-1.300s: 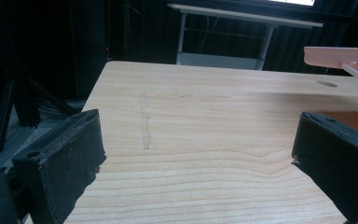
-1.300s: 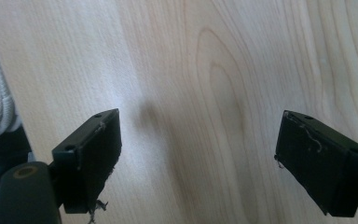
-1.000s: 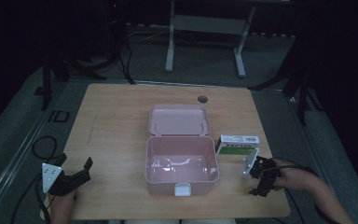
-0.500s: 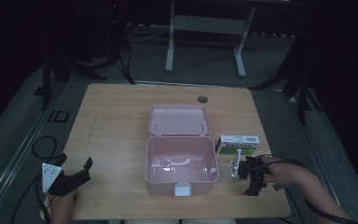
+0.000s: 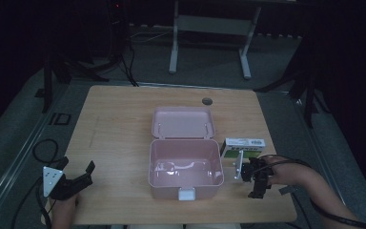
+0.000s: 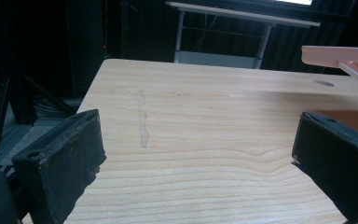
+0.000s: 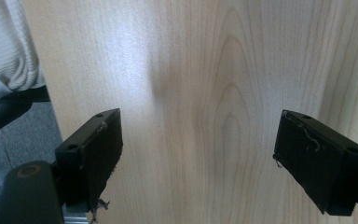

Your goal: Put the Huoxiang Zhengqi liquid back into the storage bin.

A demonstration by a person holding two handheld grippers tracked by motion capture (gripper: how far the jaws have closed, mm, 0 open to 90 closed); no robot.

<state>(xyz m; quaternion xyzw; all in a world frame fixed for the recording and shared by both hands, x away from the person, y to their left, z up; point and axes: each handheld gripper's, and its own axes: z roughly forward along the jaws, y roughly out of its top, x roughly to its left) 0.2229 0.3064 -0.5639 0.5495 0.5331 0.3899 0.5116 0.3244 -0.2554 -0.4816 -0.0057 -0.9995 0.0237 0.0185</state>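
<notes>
At centre we see the open pink box (image 5: pixel 185 168), its lid (image 5: pixel 183 122) laid back on the far side and its well apparently empty. Just right of the box, at its far corner, lies the carton (image 5: pixel 243 145), long axis running left to right across the tabletop (image 5: pixel 119 119). The right tool (image 5: pixel 256 180) sits just on the near side of the carton, to the box's right, and is much the nearer; its jaws are spread wide over bare wood, gripping nothing. The left tool (image 5: pixel 74 180) rests well left of the box, likewise wide open and empty. Compared with a second ago, we find the right tool shifted toward the box; the left has not moved.
</notes>
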